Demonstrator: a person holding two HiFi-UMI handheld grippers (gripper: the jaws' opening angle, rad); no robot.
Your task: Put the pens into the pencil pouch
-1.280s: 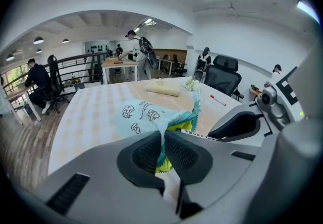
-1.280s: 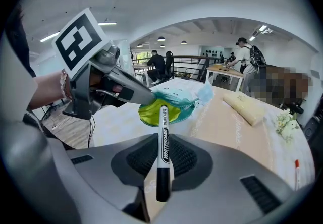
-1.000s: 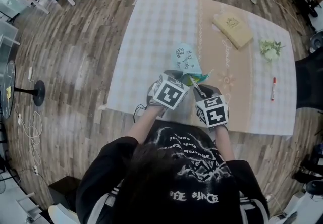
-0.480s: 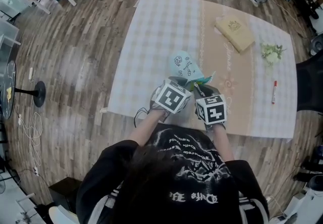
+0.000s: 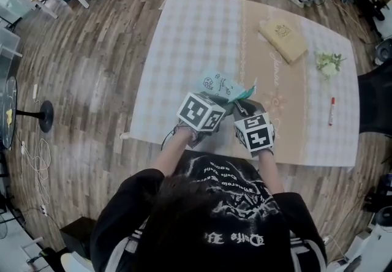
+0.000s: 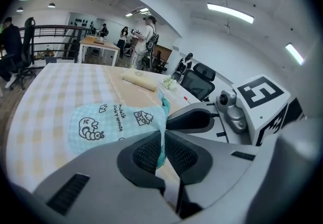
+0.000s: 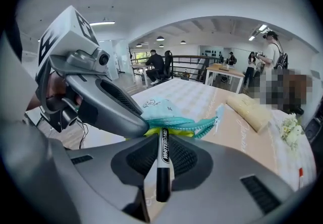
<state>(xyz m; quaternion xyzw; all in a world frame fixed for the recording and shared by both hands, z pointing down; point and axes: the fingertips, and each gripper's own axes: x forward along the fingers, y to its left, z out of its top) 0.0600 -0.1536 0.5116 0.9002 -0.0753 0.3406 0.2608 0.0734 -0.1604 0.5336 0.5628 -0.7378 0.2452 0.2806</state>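
Note:
A light blue pencil pouch point(image 5: 218, 86) with cartoon prints lies near the table's front edge; it also shows as the pouch point(image 6: 108, 122) and the pouch point(image 7: 161, 109) in the gripper views. My left gripper point(image 6: 162, 150) is shut on the pouch's teal zipper edge point(image 6: 163, 112), holding its mouth up. My right gripper point(image 7: 164, 153) is shut on a black whiteboard marker point(image 7: 163, 167), whose front end pokes into the pouch's open mouth, where a yellow lining point(image 7: 151, 131) shows. A second pen with a red cap point(image 5: 331, 108) lies at the table's right side.
A tan cloth case point(image 5: 282, 38) and a small bunch of white flowers point(image 5: 328, 61) lie at the far right of the checked tablecloth point(image 5: 190, 38). Chairs and table legs stand beyond the table; people stand at distant desks.
The left gripper has tilted and turned, laying the pouch flatter and further to the left. The right gripper with the marker has shifted slightly towards the pouch's mouth.

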